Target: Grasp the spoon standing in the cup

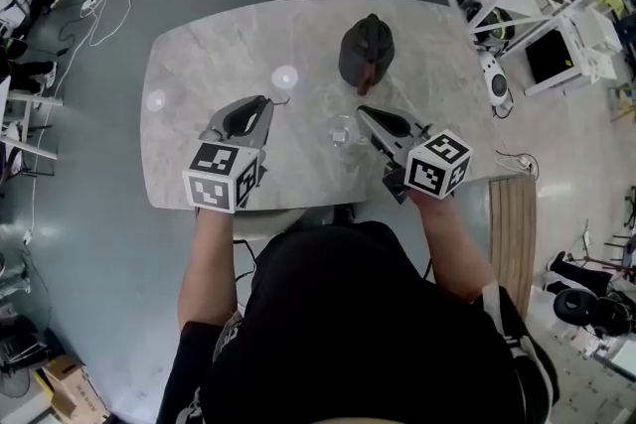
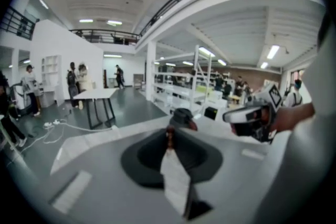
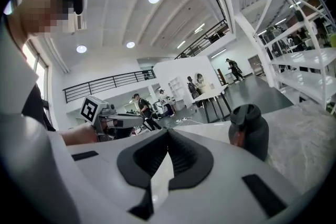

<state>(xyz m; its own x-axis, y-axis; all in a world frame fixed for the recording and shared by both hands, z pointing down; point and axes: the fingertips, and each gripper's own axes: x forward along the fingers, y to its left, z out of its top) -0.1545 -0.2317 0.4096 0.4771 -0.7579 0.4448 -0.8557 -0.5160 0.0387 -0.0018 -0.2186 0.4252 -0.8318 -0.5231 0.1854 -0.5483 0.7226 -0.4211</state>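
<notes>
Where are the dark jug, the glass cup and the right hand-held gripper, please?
dark jug [image 1: 366, 53], head view, on its top.
glass cup [image 1: 343, 130], head view, on its clear wall.
right hand-held gripper [image 1: 364, 111], head view, midway between its fingertips.

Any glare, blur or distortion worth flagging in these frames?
Head view: two bright glare spots on the table, otherwise sharp. Left gripper view: soft all over, dark jug smeared. Right gripper view: sharper, but fisheye bends the shelving.
</notes>
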